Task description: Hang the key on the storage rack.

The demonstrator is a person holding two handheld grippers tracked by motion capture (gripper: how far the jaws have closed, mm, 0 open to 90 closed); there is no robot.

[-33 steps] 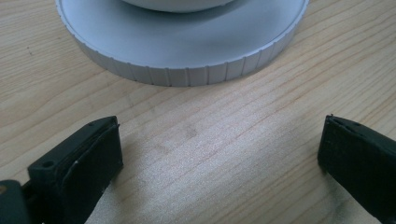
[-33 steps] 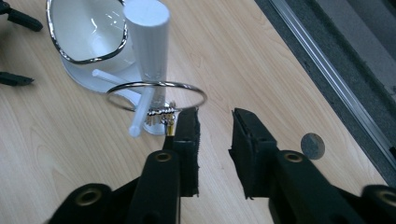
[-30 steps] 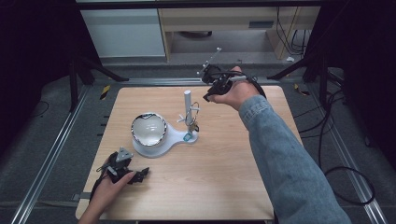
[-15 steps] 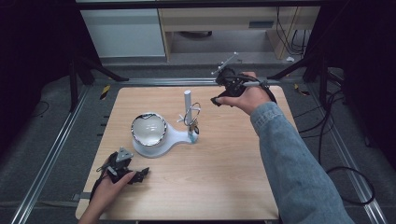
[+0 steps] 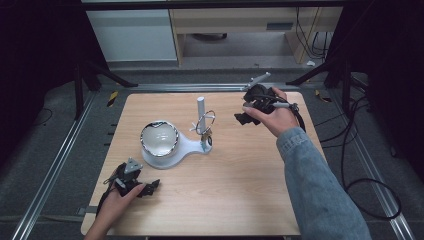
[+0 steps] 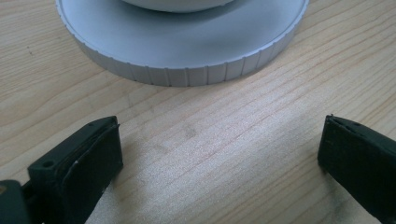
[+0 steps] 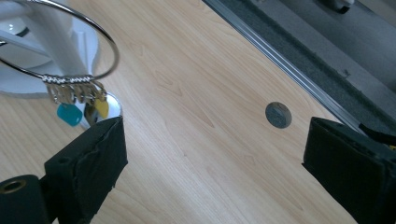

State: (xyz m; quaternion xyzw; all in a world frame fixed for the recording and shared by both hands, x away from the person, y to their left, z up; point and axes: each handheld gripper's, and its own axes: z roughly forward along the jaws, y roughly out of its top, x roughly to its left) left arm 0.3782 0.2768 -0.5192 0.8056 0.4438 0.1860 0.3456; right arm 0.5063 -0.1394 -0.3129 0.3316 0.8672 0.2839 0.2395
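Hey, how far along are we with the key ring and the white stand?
Looks done: the key ring hangs on the white stand, no jaw touching it. In hand: nothing; the right gripper has just been opening its jaws, empty, beside the stand. The left gripper rests open on the table by the base. Left: likely just clearing the hands.

From my seat the high view is soft and low in detail: the table [image 5: 200, 200] is evenly lit from overhead, while the floor beyond its left and right edges drops into near black. My left gripper view is sharp on the wood grain, with faint shadows under the jaws. My right gripper view is bright, and the ring [image 7: 60, 42] catches a thin glint.
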